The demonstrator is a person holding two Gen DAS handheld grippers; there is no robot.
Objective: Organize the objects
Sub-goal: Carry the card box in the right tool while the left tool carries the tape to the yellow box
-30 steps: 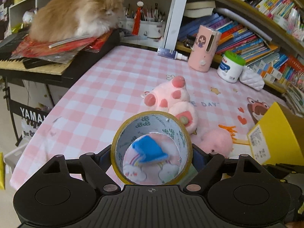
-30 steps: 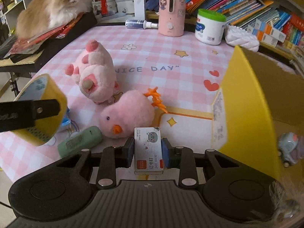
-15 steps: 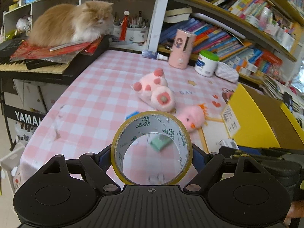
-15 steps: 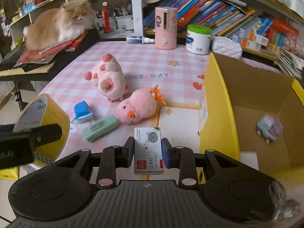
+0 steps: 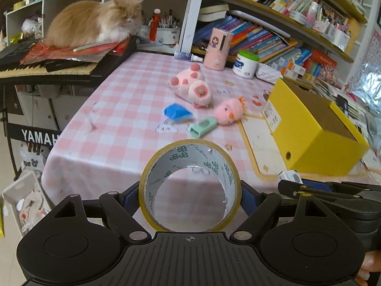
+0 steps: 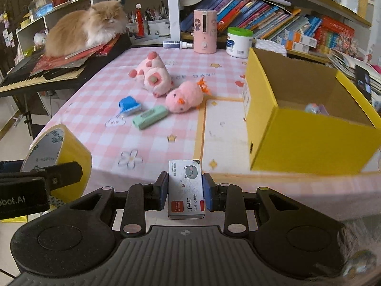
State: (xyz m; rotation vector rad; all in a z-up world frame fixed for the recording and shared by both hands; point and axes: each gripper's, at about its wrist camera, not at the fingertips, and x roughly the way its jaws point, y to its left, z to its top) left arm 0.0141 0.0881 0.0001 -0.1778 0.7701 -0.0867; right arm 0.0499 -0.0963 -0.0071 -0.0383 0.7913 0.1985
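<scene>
My left gripper [image 5: 190, 196] is shut on a yellow tape roll [image 5: 152, 188], held in front of the table's near edge; the roll also shows in the right wrist view [image 6: 71, 147]. My right gripper [image 6: 185, 190] is shut on a small white staple box [image 6: 186, 188] with a cat drawing, just off the near edge. The open yellow box [image 6: 309, 138] stands on the right with a small toy [image 6: 314, 108] inside. On the pink checked tablecloth [image 6: 95, 109] lie a pink plush paw toy [image 6: 152, 76], a pink chick plush [image 6: 184, 96], a green case [image 6: 150, 117] and a blue object [image 6: 129, 104].
An orange cat [image 6: 85, 29] lies on papers over a keyboard [image 6: 28, 77] at the left. A pink dispenser [image 6: 204, 31], a white jar [image 6: 238, 41] and a spray bottle [image 6: 177, 44] stand at the table's back, below shelves of books [image 6: 262, 21].
Both grippers have pulled back and up from the table, still holding the tape roll and the staple box. The table objects now look farther away.
</scene>
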